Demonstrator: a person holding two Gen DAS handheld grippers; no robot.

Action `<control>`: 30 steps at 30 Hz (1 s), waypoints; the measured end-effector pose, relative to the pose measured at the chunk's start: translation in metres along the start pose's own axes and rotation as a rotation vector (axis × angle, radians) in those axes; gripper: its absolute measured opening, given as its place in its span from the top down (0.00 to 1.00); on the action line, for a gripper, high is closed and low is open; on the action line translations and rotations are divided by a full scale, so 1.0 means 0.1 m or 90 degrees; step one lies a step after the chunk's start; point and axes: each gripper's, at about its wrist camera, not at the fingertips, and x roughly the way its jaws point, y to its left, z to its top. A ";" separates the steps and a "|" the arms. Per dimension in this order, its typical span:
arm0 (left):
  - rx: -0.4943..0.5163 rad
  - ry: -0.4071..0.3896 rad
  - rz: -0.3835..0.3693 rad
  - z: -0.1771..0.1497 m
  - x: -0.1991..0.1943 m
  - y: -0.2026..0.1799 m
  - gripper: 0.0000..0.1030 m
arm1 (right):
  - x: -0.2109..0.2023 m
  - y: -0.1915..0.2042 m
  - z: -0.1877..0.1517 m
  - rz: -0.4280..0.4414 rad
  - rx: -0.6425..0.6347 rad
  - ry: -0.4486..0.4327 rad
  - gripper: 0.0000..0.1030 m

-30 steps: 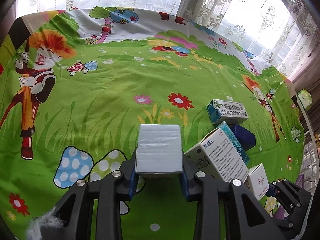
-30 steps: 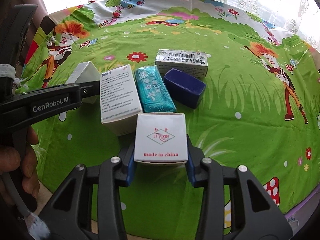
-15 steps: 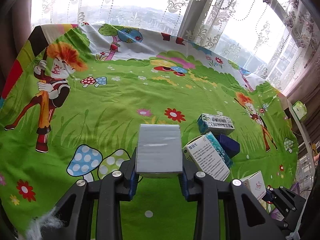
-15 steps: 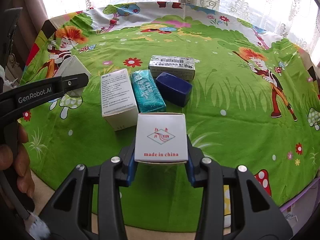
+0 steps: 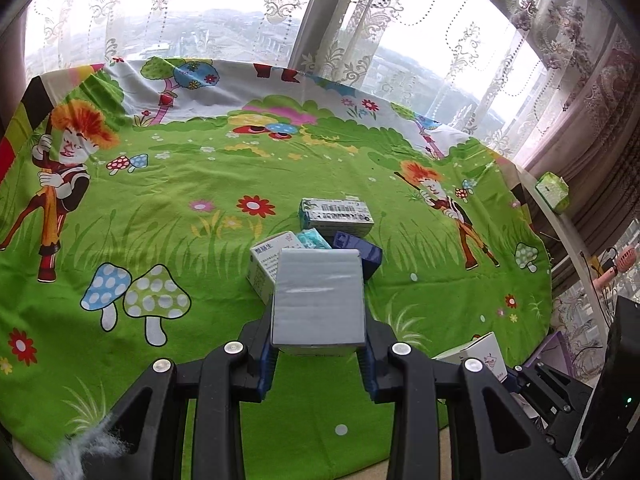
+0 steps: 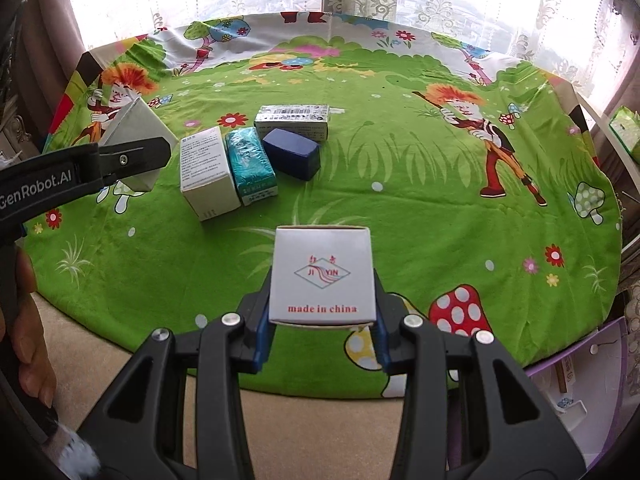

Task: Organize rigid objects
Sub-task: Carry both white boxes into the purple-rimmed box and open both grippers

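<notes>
The white box [image 6: 322, 276] clamped in the right gripper [image 6: 320, 320] reads "made in china" in red, under a red diamond emblem lettered "JI YIN" (two small red characters above it are too small to make out). The side of the left gripper [image 6: 80, 176], seen from the right wrist, carries "GenRobot.AI" in white. The tall white box [image 6: 205, 172] on the cloth bears lines of fine print and the grey box [image 6: 292, 120] behind it a barcode, neither legible.
</notes>
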 end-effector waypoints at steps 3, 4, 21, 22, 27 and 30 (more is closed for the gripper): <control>0.013 0.014 -0.024 -0.08 0.00 -0.16 0.66 | -0.10 -0.10 -0.09 -0.008 0.009 -0.003 0.57; 0.019 0.018 -0.030 -0.10 -0.01 -0.22 0.66 | -0.13 -0.14 -0.11 -0.010 0.014 -0.005 0.57; 0.094 0.065 -0.117 -0.47 -0.11 -1.01 0.66 | -0.63 -0.90 -0.63 -0.056 0.084 -0.014 0.57; 0.098 0.070 -0.124 -0.49 -0.11 -1.05 0.66 | -0.66 -0.96 -0.66 -0.061 0.091 -0.014 0.57; 0.135 0.095 -0.158 -0.64 -0.11 -1.37 0.66 | -0.78 -1.30 -0.80 -0.087 0.128 -0.014 0.57; 0.158 0.113 -0.182 -0.74 -0.10 -1.58 0.66 | -0.87 -1.50 -0.87 -0.106 0.146 -0.014 0.57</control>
